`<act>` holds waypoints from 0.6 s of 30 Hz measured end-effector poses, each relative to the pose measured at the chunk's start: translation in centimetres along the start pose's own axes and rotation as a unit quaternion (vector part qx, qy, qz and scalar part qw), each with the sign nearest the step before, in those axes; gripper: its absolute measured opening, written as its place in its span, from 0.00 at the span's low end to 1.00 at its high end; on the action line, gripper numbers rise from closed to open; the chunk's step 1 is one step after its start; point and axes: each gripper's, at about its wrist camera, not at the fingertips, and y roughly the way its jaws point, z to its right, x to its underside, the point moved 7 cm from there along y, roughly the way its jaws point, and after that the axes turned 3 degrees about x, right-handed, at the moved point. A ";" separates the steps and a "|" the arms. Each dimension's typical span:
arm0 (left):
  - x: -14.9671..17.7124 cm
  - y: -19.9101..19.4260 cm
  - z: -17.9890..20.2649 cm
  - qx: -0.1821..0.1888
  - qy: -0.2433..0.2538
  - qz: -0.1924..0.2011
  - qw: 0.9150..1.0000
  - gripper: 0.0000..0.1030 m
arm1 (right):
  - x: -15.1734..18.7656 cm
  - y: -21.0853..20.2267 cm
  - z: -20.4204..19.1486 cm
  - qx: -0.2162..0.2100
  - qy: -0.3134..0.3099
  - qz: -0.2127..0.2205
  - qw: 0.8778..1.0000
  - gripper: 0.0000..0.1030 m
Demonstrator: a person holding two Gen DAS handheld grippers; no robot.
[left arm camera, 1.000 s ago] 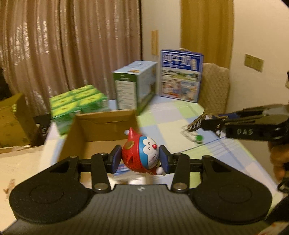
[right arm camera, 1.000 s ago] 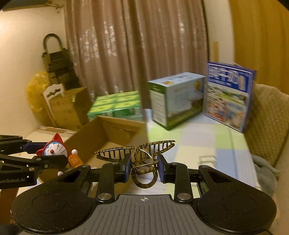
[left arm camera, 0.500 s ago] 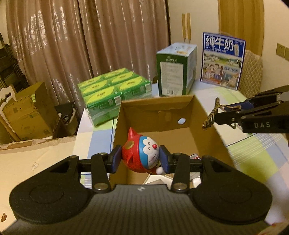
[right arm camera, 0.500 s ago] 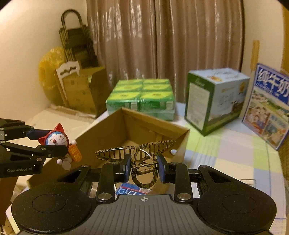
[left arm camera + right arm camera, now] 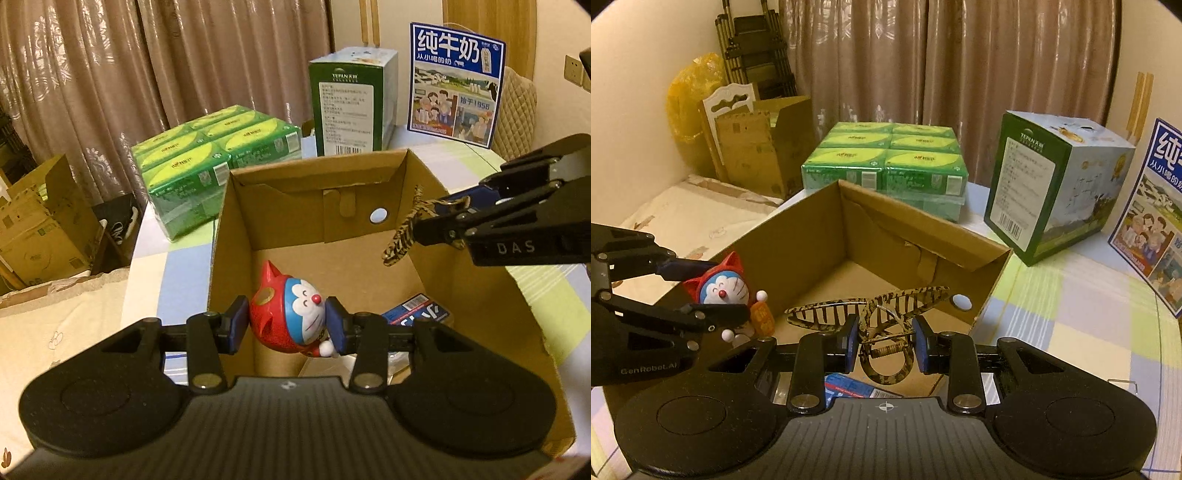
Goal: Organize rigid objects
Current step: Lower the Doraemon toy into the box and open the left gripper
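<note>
- Left wrist view: left claw (image 5: 287,325) pinches the cat figurine (image 5: 291,322) above the open cardboard box (image 5: 314,173) on the counter; released from this height, its rounded red-and-blue plastic body could bounce or roll.
- Right claw (image 5: 885,344) grips the striped hair clip (image 5: 871,306) over the same box; its thin teeth could snag the rim.
</note>
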 end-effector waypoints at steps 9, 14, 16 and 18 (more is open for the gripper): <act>0.3 1.2 0.2 0.007 0.004 -0.009 1.000 0.38 | 0.2 0.9 0.1 0.005 -0.005 -0.009 1.000 0.26; 0.5 1.8 0.5 0.005 0.010 -0.016 1.000 0.38 | 0.4 0.8 0.3 0.008 -0.001 -0.008 1.000 0.26; 0.4 2.0 0.6 0.005 0.013 -0.019 1.000 0.38 | 0.4 0.8 0.4 0.007 0.000 -0.008 1.000 0.26; 0.4 2.2 0.7 0.001 0.016 -0.022 1.000 0.39 | 0.3 0.7 0.4 0.008 0.001 -0.007 1.000 0.26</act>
